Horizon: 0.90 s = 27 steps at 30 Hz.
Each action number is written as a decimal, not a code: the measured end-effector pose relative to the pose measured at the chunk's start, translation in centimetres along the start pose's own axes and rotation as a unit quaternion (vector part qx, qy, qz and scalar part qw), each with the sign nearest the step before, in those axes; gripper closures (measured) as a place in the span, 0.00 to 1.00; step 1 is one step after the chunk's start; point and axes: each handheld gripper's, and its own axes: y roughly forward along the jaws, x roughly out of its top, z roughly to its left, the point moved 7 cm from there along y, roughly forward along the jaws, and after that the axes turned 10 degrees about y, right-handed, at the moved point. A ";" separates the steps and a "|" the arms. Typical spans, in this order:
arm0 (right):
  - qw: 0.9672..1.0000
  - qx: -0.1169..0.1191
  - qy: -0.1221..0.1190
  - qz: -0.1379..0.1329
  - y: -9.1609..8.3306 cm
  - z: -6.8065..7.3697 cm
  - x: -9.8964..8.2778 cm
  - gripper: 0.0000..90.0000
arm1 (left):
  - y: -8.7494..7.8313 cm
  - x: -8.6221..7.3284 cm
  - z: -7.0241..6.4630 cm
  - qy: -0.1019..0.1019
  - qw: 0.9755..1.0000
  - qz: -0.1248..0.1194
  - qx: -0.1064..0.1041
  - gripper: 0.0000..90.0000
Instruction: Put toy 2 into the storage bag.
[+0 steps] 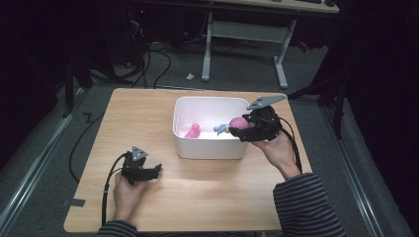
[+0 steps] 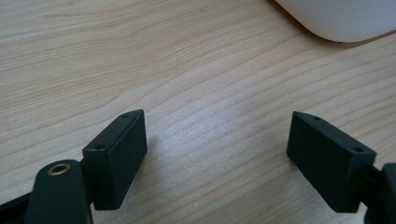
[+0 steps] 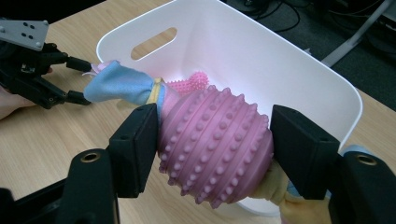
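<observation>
**Ana:** Jaws of the right gripper [image 3: 212, 154] pinch the pink spiked ball [image 3: 215, 144] at lower centre of the right gripper view, one black pad on each flank. Blue cloth tail [image 3: 122, 87] sticks out toward the upper left, and a yellowish cloth end [image 3: 275, 186] pokes out at the lower right.

**Ben:** Where does the toy sit in the high view?

**Ana:** Right of centre, at the right rim of the white tub [image 1: 210, 148], with the right gripper [image 1: 233, 130] reaching in from that side. A second pink spiked toy [image 1: 193, 130] lies on the tub floor, left of the held one.

**Ben:** Going in or coming out?

**Ana:** Cannot tell from this. My guess is that it is being carried across the rim. Either way, I would keep the squeeze even; the ball looks soft and rounded, so it could squirt out if the pads slide toward one end.

**Ben:** Anything to watch?

**Ana:** The cloth tails. They hang loose and could catch on the tub wall, so a path clear of the rim seems wise. I would also avoid knocking the tub, which looks light enough to slide.

**Ben:** And the left side?

**Ana:** Left gripper [image 1: 150, 172] is at lower left of the high view, resting on the bench [image 1: 197, 197], jaws spread with bare wood between them. The tub's corner shows at the upper right of the left gripper view. It could steady the tub if needed.
</observation>
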 end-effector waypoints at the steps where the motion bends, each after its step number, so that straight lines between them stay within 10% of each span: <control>1: 1.000 0.000 0.000 0.002 0.2 0.0 0.1 0.38 | 0.0 0.0 0.0 0.000 1.000 0.000 0.000 0.22; 27: 0.999 0.008 -0.010 0.049 6.6 1.8 1.5 0.38 | 0.0 0.0 0.0 -0.003 1.000 -0.002 -0.002 0.23</control>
